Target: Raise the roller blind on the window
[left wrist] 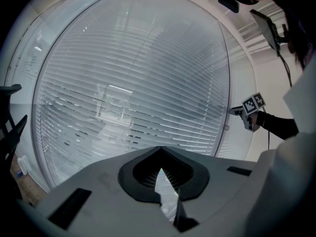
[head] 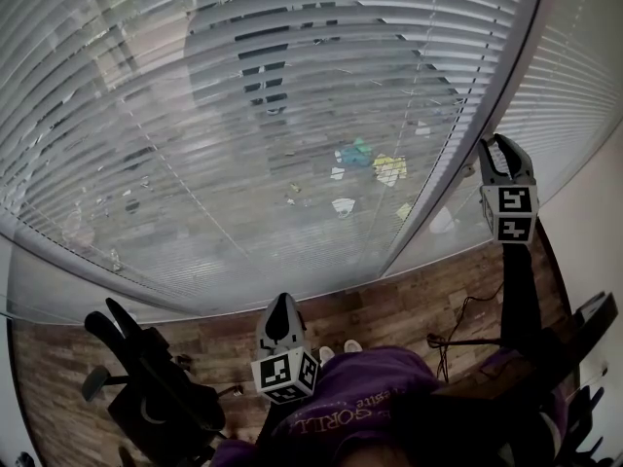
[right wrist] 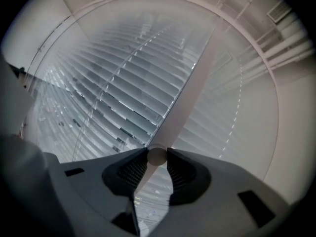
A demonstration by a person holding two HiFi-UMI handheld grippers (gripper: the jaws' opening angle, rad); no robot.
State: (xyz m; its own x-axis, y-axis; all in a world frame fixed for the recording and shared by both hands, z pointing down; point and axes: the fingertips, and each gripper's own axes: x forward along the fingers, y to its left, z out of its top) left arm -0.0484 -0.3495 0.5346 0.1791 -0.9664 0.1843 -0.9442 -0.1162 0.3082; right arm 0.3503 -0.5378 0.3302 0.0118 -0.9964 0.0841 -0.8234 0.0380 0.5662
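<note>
A slatted blind (head: 243,115) hangs lowered over the wide window, its slats tilted partly open. A narrower blind (head: 584,86) covers the pane right of the pale upright post (head: 467,134). My right gripper (head: 496,142) is raised against that post, and in the right gripper view the right gripper (right wrist: 158,154) is shut on a pale round knob (right wrist: 158,156) in line with the post. A beaded chain (right wrist: 236,112) hangs over the narrow blind. My left gripper (head: 282,305) is held low and back from the window. Its jaws meet at the tips around nothing in the left gripper view (left wrist: 160,169).
A black office chair (head: 156,387) stands at the lower left on the wooden floor (head: 409,309). A thin cable (head: 458,324) lies on the floor near a dark stand (head: 574,334) at the right. A white wall (head: 594,251) closes the right side.
</note>
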